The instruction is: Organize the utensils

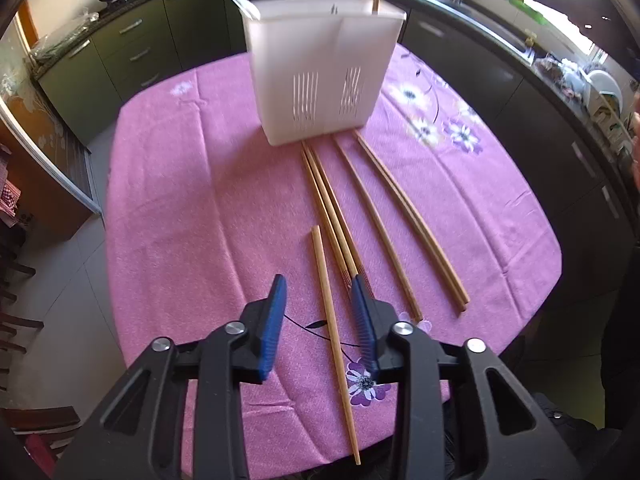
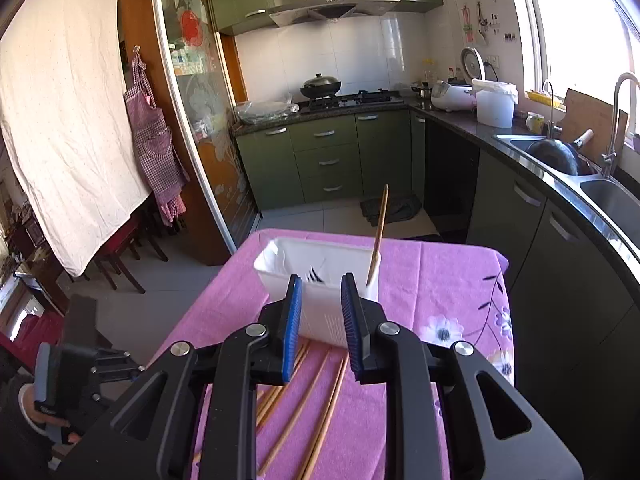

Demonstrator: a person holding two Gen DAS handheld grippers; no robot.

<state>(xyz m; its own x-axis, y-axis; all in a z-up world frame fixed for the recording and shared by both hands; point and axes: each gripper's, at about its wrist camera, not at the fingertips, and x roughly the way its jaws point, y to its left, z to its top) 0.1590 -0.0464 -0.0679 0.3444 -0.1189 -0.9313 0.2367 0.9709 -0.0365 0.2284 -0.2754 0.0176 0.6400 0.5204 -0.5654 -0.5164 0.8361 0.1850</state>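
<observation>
**A:** What is the left gripper [image 1: 318, 300] lining up on?

**B:** Its jaws are standing open and empty over the nearest chopstick [image 1: 334, 320], which is lying alone on the pink tablecloth [image 1: 180, 200] and running between the two pads. I'd be lowering straight down and closing near the stick's middle, so it isn't tipping once lifted, while keeping the right-hand pad from snagging the pair of chopsticks [image 1: 328, 208] lying just beside it.

**B:** (That pair is passing close under the right-hand pad, so a careless squeeze could be catching two things at once.)

**A:** And the right gripper [image 2: 320, 320]?

**B:** It is hanging above the table with its jaws open too, holding nothing, facing the white utensil holder [image 2: 320, 304].

**A:** How are the utensils looking?

**B:** Thin, pale bamboo, smooth and likely slippery. The loose sticks are lying roughly parallel in front of the holder, and one chopstick [image 2: 378, 236] is already standing in its right-hand compartment, leaning. Something metal is perhaps sitting in the middle; the view is too blurred to name it.
</observation>
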